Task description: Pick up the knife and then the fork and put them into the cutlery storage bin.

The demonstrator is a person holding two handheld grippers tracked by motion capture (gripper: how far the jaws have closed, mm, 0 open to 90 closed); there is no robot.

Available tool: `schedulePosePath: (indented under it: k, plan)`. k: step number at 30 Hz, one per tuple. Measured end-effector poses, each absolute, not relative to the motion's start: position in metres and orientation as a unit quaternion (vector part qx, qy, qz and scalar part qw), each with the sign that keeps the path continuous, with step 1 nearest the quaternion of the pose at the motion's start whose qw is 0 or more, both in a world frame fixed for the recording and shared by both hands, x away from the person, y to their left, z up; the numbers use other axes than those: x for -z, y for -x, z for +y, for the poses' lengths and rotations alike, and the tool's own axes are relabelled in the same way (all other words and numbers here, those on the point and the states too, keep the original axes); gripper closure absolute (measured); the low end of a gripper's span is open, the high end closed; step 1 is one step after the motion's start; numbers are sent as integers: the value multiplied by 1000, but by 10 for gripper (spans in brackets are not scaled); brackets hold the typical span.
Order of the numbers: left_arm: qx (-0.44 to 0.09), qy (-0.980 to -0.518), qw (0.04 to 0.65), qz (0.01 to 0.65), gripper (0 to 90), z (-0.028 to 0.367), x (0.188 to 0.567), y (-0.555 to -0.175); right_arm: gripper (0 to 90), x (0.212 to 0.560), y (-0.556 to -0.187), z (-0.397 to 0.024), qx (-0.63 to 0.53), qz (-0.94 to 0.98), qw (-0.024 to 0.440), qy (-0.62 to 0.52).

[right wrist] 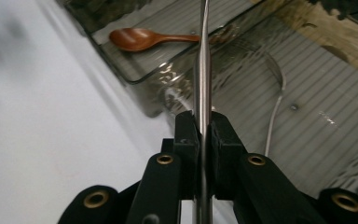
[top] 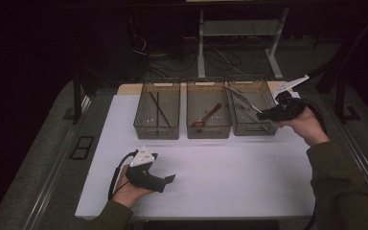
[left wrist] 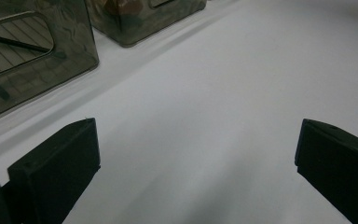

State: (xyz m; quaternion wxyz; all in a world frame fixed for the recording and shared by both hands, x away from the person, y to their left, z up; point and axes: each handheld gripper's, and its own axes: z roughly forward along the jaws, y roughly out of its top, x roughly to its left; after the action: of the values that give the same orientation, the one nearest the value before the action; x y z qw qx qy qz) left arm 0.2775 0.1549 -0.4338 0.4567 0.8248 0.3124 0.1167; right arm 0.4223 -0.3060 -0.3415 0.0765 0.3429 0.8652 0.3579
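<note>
Three bins sit in a row along the back of the surface [top: 220,177]: left bin [top: 156,115] has chopsticks [top: 159,109] in it, the middle bin [top: 209,115] a wooden spoon [top: 207,116], right bin [top: 254,112] behind the right gripper [top: 263,114], which pinches a metal utensil [top: 239,98] over it. Left gripper [top: 168,179] sits up front.

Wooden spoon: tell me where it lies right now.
In the high view the wooden spoon lies inside the middle bin of the three at the table's far side, between the bin with black chopsticks and the right bin.
</note>
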Motion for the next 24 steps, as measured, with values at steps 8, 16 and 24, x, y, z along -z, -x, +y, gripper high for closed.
schedulePosePath:
  k: [8,16,24]
  plan:
    - [-117,-824,460,309,0,155,433,-277,825,345,-437,-315,-352,848,90,-387]
    - [-114,-827,458,305,0,154,433,-277,825,352,-455,-320,-326,830,109,-439]
    - [-108,-830,457,301,0,152,434,-276,825,367,-474,-319,-293,819,109,-482]
